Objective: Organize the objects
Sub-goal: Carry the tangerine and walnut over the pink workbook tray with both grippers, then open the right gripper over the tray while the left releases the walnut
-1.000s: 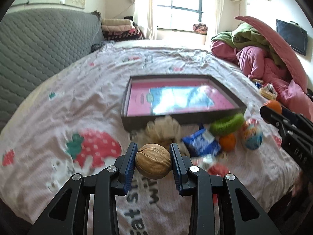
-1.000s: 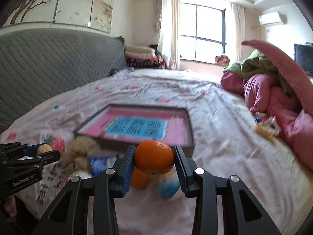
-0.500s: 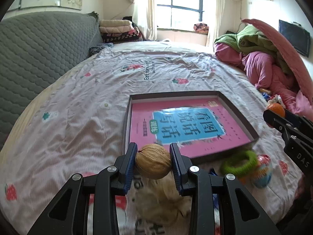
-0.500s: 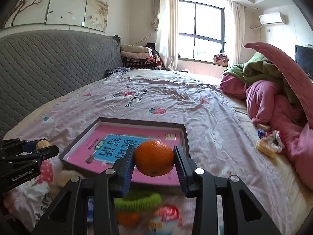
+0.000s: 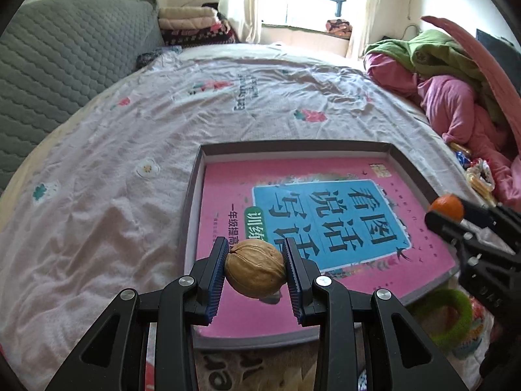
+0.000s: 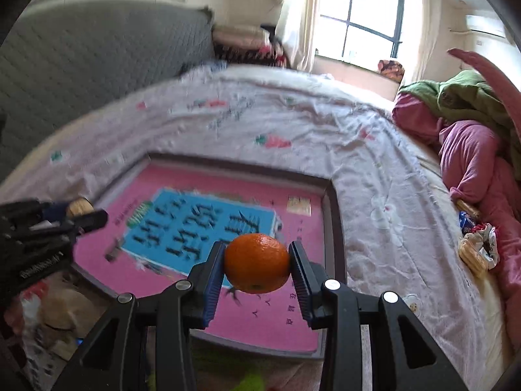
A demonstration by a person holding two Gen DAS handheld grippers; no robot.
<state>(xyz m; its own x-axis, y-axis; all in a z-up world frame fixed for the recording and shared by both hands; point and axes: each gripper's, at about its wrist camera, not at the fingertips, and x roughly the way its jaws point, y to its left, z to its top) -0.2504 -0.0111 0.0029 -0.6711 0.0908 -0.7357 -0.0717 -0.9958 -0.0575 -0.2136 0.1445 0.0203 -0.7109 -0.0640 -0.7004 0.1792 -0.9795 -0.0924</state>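
Rumpled pale bedsheet (image 5: 107, 215), printed with small strawberries, covers the bed beside a quilted grey headboard (image 5: 65, 52). From the left wrist, the left gripper (image 5: 255, 268) has its ribbed blue jaws clamped, part-way apart, on a wrinkled tan walnut (image 5: 255, 273), over the near-left corner of a shallow grey tray (image 5: 192, 195) lined with a glossy pink book (image 5: 325, 228). A fuzzy green ring (image 5: 456, 319) lies by the tray.

From the right wrist, the right gripper (image 6: 257, 265) pinches a dimpled round orange (image 6: 256, 263) the same way, above the tray's near-right part.
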